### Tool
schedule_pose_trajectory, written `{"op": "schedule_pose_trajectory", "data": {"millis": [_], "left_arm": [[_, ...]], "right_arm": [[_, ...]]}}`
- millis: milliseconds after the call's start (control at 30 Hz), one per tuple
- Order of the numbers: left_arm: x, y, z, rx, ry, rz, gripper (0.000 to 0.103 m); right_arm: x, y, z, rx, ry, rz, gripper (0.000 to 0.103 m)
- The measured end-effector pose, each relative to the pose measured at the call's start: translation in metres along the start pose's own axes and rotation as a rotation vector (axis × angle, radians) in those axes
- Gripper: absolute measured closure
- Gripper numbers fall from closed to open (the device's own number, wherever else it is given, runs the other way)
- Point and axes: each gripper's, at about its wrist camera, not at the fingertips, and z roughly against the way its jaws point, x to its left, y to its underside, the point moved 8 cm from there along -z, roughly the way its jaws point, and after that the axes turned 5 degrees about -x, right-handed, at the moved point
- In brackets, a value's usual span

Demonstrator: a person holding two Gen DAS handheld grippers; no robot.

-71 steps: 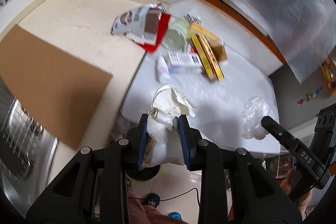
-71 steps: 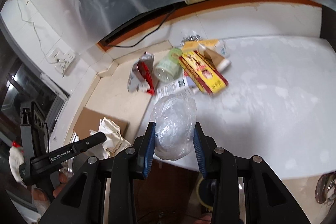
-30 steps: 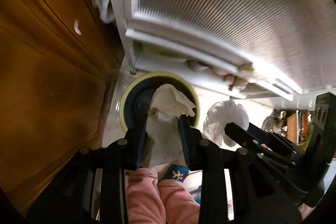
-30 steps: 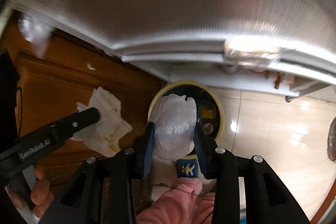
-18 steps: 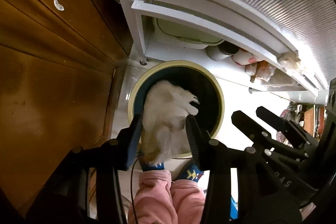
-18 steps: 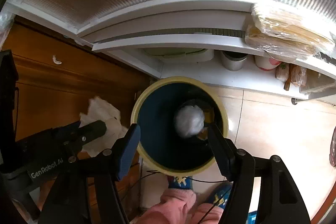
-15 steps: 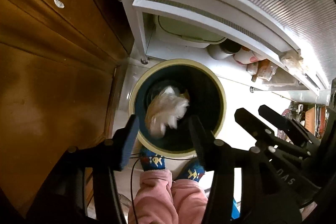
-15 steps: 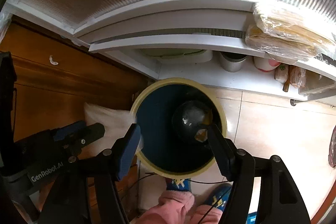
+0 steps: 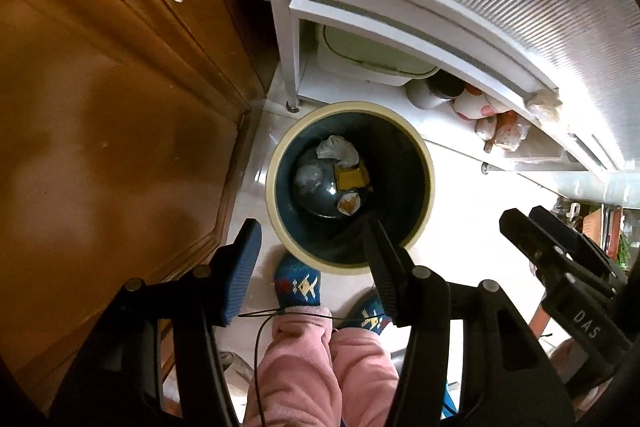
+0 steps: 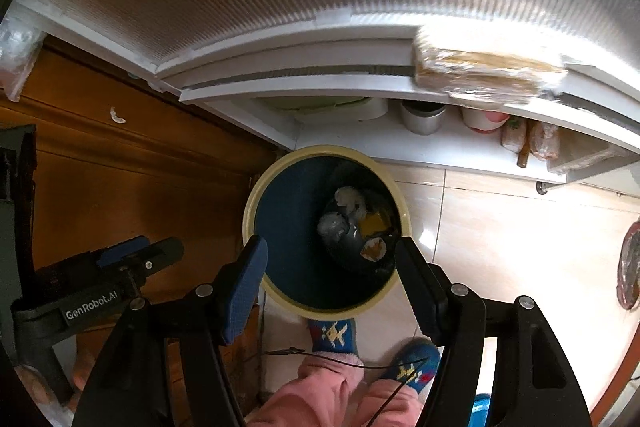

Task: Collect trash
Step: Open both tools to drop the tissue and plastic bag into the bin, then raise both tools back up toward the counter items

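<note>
Fingers first: left gripper (image 9: 308,259) is spread, nothing between the pads, pointing nearly straight down; right gripper (image 10: 330,283) is spread too, also empty, tilted a little off vertical. Just past the tips in both wrist views sit the person's patterned socks (image 9: 298,283) and pink trouser legs (image 9: 320,367), on the near side of the bin. Directly beyond the fingertips is the trash bin (image 9: 430,183), cream rim, dark blue inside, mouth facing up at both grippers. Its near rim lies between the left fingers, with the right-hand finger overlapping the rim edge in the picture; cannot tell if it touches, probably well above it. Trash is at the bottom, far from the tips along the pointing axis: a crumpled white paper wad (image 9: 338,151), a clear plastic wad (image 9: 310,177), a yellow packet (image 9: 352,177) and a small round scrap (image 9: 349,205), all bunched together slightly toward the far wall of the bin. No long axis worth aligning to; they are loose lumps. Both hands hang about equally over the mouth, left more squarely centred, right offset toward the tiled floor (image 10: 500,227). To the left of the fingers is the brown wooden cabinet (image 9: 100,107). Past the bin stands a white shelf rack (image 10: 360,83) with a ribbed panel. My read: drop is done, so next trash lies behind and above the fingers, and both must back straight up.
</note>
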Motion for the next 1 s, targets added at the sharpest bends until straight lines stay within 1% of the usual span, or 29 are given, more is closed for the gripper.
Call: {"op": "schedule_pose_trajectory", "data": {"millis": [133,300,433,567,667,800,1000], "left_arm": [[-0.006,0.004,0.028,-0.007,0.007,-0.018,0.053],[-0.025,0.006,0.079,-0.035,0.026,-0.054,0.053],[-0.042,0.004,0.13,-0.078,0.05,-0.079,0.053],[-0.059,0.002,0.191,-0.131,0.08,-0.091,0.053],[-0.065,0.001,0.233,-0.163,0.107,-0.087,0.053],[-0.07,-0.004,0.285,-0.215,0.124,-0.093,0.053],[-0.071,-0.014,0.358,-0.294,0.126,-0.12,0.053]], "right_arm": [[0.001,-0.001,0.029,-0.01,-0.002,-0.008,0.036],[0.011,-0.004,0.073,-0.029,-0.011,0.006,0.036],[0.024,-0.008,0.118,-0.05,-0.021,0.032,0.036],[0.04,-0.017,0.173,-0.084,-0.042,0.064,0.036],[0.05,-0.023,0.214,-0.112,-0.057,0.088,0.036],[0.068,-0.031,0.261,-0.139,-0.074,0.117,0.036],[0.093,-0.044,0.33,-0.202,-0.102,0.16,0.036]]}}
